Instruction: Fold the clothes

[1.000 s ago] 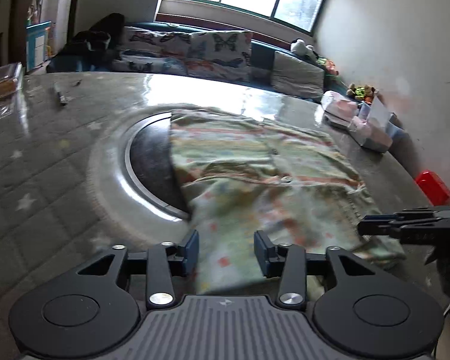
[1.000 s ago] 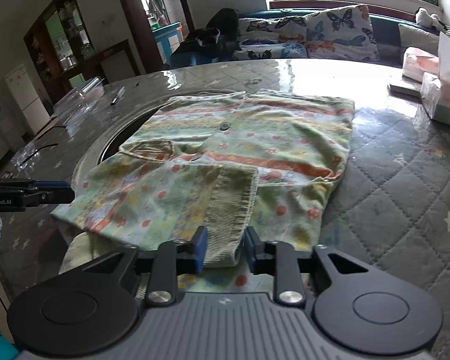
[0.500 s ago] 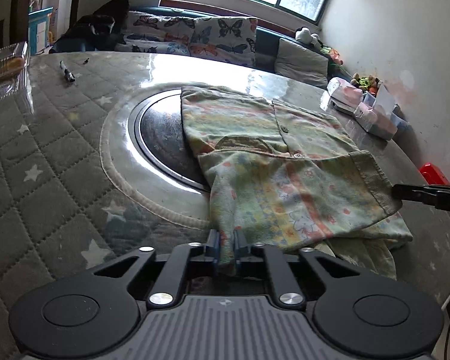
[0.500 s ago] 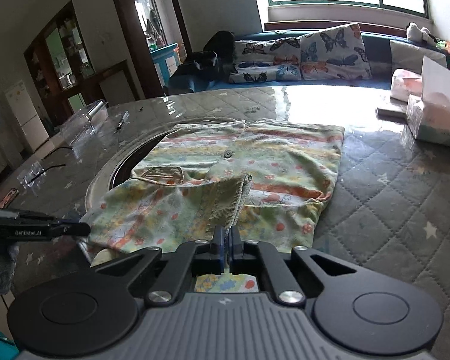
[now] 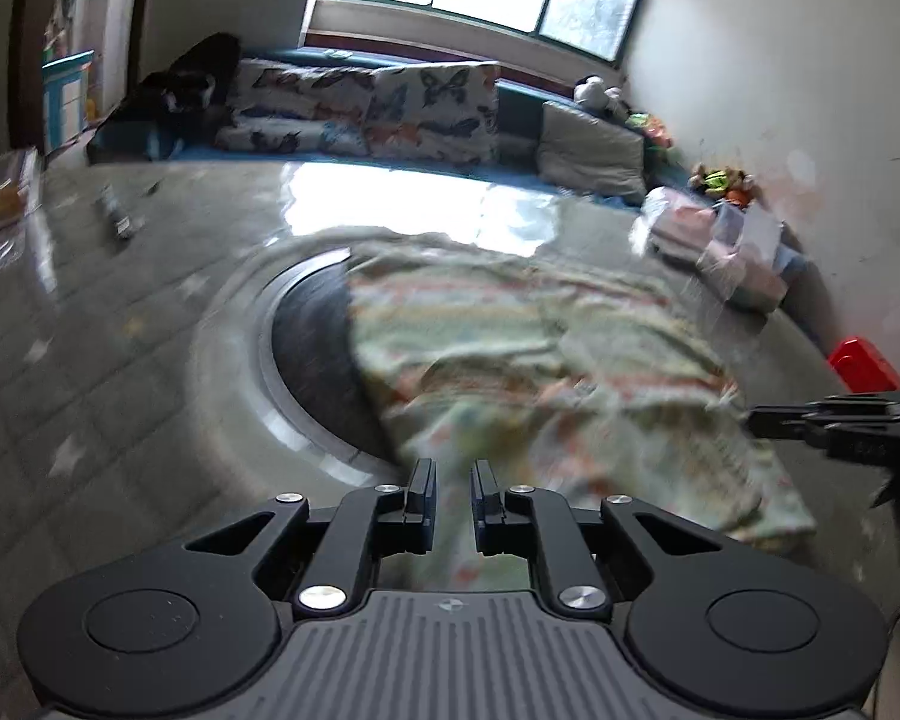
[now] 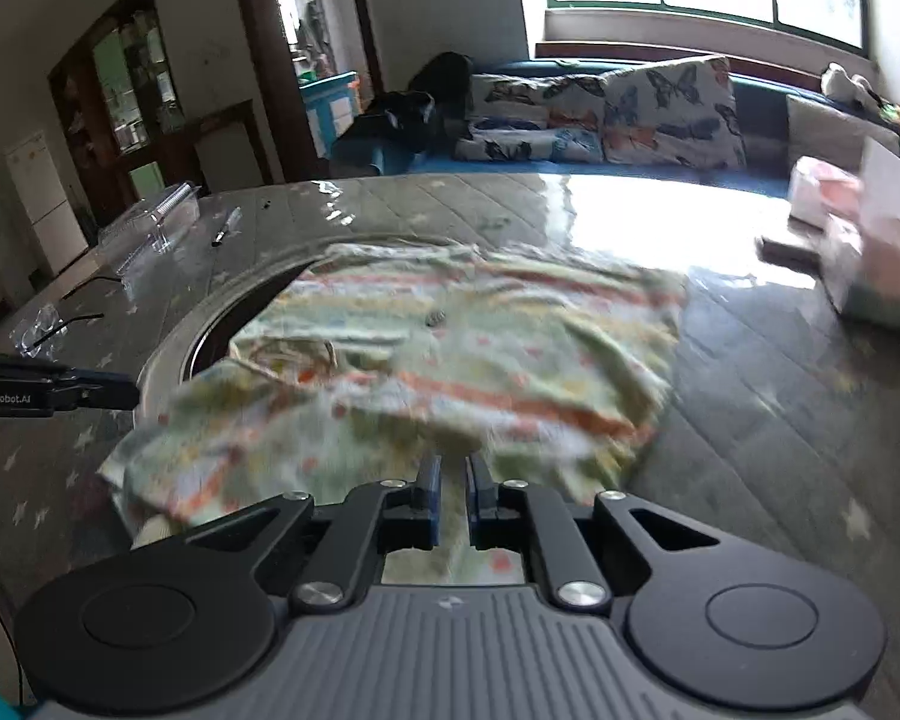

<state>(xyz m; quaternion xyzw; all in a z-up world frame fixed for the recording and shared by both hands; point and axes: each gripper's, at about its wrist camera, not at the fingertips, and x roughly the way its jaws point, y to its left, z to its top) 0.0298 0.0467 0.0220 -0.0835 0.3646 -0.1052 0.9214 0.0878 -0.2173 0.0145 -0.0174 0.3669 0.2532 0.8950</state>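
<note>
A pale green patterned shirt (image 5: pixel 546 372) lies on the round grey table, partly over the dark centre disc (image 5: pixel 312 354); it also shows in the right wrist view (image 6: pixel 450 372). Its near part is folded over the rest. My left gripper (image 5: pixel 453 483) sits at the shirt's near edge with a narrow gap between its jaws and cloth showing through the gap. My right gripper (image 6: pixel 453 480) stands the same way at the near hem. Each gripper shows from the side in the other's view (image 5: pixel 834 420) (image 6: pixel 54 393). Both views are motion-blurred.
Tissue boxes and packets (image 5: pixel 738 252) stand at the table's right edge, also in the right wrist view (image 6: pixel 870 252). A red object (image 5: pixel 864 363) lies beyond that edge. A pen (image 6: pixel 225 228) and clear plastic boxes (image 6: pixel 150 222) lie at the far left. A sofa with cushions (image 6: pixel 600 108) is behind.
Both grippers shut on the shirt's near edge half a second ago. Now both jaws have parted slightly, and the folded part lies farther over the shirt.
</note>
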